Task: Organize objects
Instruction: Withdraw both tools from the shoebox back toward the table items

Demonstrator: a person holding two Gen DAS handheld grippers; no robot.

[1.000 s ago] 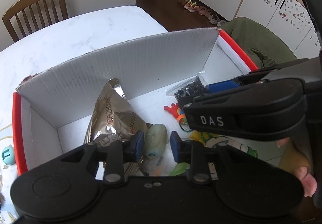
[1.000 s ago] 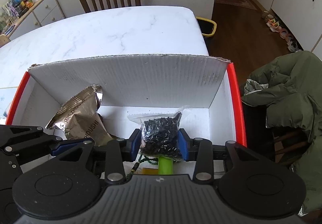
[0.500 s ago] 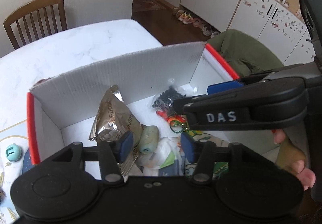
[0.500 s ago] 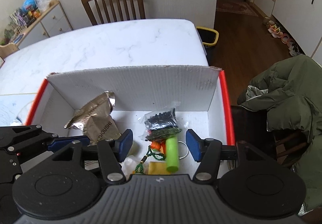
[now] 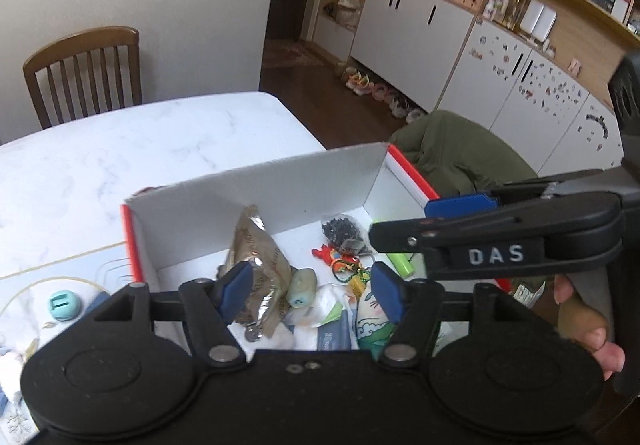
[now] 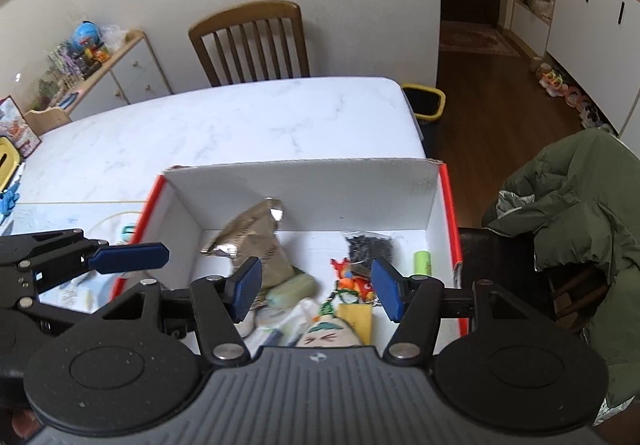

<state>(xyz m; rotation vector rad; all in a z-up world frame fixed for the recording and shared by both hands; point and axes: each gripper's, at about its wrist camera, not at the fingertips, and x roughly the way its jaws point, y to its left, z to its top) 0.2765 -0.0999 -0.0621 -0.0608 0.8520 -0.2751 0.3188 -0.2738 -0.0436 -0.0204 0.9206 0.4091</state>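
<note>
- I have both tools raised above the near edge of the white cardboard box with red outer sides (image 6: 448, 205), which sits on the white marble-pattern table (image 6: 248, 125); both point forward and down into it.
- Left gripper (image 5: 310, 295): jaws spread wide, nothing between the blue pads. In the right wrist view it sits left of the box, over the box's left wall, one blue pad (image 6: 128, 257) showing edge-on.
- Right gripper (image 6: 318, 295): jaws wide apart, empty. In the left wrist view its body crosses from the right, "DAS" label visible, over the box's right near part.
- A person's hand (image 5: 584, 325) grips the right tool's handle at the right edge; only the fingertips show.
- Box contents:
  - crinkled silver-gold foil snack bag (image 6: 256, 241), left of centre, leaning toward the far wall
  - small clear bag of black beads (image 6: 368, 247), far right part of the floor, lying flat
  - bright green cylinder (image 6: 424, 263), just right of the bead bag, near the right wall
  - red-orange toy keychain (image 5: 334, 259), near side of the bead bag, touching it
  - pale green oval case (image 5: 302, 287), against the foil bag's right edge
  - soft pouch with a cartoon face (image 6: 328, 333), nearest, partly hidden by the tool
- Small teal round gadget (image 5: 64, 303) sits on the table, left of the box.
</note>
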